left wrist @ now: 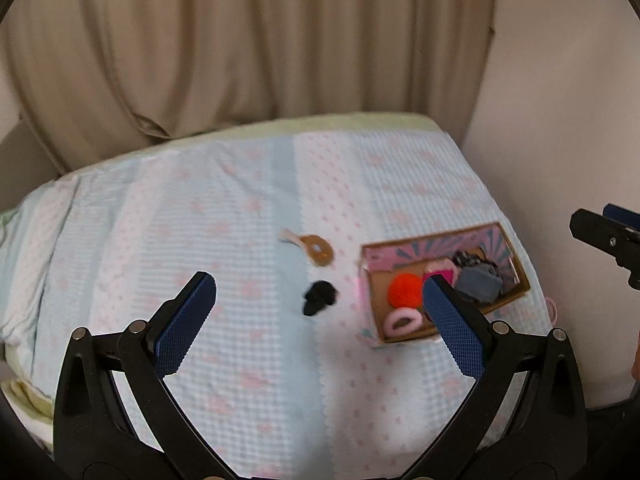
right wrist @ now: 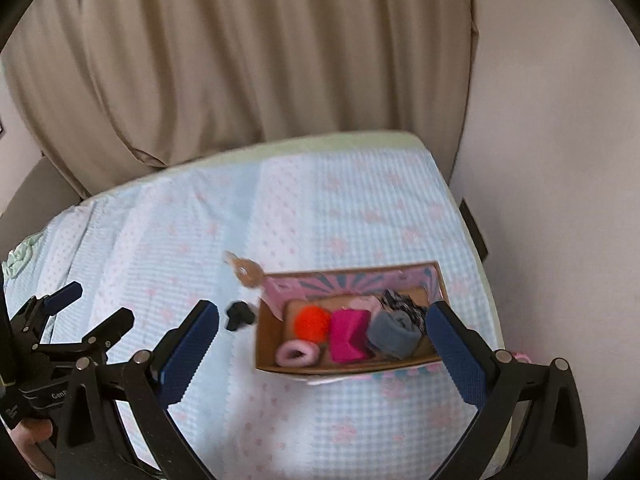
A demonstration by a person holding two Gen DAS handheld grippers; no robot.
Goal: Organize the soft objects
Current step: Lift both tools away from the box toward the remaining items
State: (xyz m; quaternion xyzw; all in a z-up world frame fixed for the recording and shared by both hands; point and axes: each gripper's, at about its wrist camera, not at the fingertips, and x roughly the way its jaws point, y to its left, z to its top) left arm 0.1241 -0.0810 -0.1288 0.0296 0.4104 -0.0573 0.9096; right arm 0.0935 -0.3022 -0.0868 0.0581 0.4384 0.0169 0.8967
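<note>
Cardboard box [right wrist: 276,330] on bedspread [right wrist: 180,240], near right edge of bed. Already inside: orange pompom [right wrist: 312,322], magenta cloth [right wrist: 350,340], grey roll [right wrist: 394,334], pink scrunchie [right wrist: 298,353], patterned dark fabric [right wrist: 402,300] at back. Left outside: black soft item [left wrist: 319,298] just left of box, tan-and-cream piece [left wrist: 316,249] beyond it. Possibly a pink loop [left wrist: 554,308] at bed edge; blurred. Judged mostly done, two or three pieces to go. Left gripper [left wrist: 316,300] spread wide, empty, above black item. Right gripper [right wrist: 322,330] spread wide, empty, over box.
</note>
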